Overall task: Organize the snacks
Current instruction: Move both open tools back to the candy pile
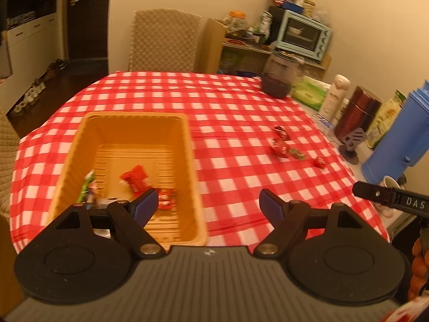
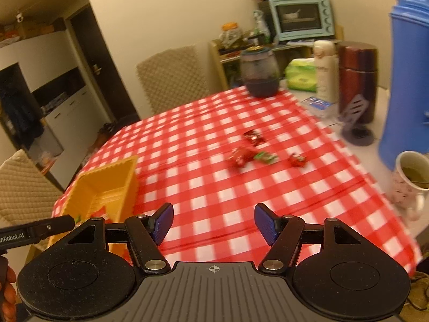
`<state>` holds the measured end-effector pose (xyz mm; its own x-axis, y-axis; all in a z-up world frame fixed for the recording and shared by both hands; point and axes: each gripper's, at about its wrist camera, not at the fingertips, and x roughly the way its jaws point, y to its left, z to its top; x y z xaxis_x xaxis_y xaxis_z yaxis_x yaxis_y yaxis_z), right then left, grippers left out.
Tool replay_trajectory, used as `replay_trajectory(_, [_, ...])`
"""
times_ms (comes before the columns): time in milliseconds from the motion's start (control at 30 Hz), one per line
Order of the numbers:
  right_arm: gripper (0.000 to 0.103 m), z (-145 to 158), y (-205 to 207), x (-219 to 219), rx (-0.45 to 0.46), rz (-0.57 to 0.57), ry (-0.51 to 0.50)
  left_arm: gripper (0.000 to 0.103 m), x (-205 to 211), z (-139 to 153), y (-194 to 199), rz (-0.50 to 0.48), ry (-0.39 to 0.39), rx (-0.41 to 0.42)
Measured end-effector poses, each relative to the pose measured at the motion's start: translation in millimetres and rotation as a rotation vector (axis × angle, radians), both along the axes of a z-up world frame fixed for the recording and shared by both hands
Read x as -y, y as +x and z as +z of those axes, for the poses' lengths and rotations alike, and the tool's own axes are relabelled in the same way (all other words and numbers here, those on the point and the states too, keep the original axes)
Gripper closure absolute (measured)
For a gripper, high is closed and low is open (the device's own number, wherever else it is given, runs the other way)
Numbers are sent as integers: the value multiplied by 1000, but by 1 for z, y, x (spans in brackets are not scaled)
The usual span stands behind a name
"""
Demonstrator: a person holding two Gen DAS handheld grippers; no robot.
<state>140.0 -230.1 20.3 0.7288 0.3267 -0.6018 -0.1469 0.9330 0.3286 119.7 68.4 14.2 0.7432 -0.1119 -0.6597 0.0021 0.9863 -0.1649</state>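
Right wrist view: right gripper jaws part open, empty; snacks seen far ahead on cloth. Left gripper wide open, empty, over basket. Right hand judged nearer.

Four wrapped snacks lie loose on the checked desk ahead and right of the left claw. Three more sit in the single yellow basket just beyond its left finger. Two padded chairs stand at the desk.
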Motion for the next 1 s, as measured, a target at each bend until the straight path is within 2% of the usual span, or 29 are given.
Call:
replay_trajectory(533, [36, 4, -4, 46, -1, -88, -46, 19, 51, 5, 11, -101, 14, 0])
replay_trajectory(1000, [36, -1, 4, 68, 6, -127, -53, 14, 76, 1, 31, -130, 20, -5])
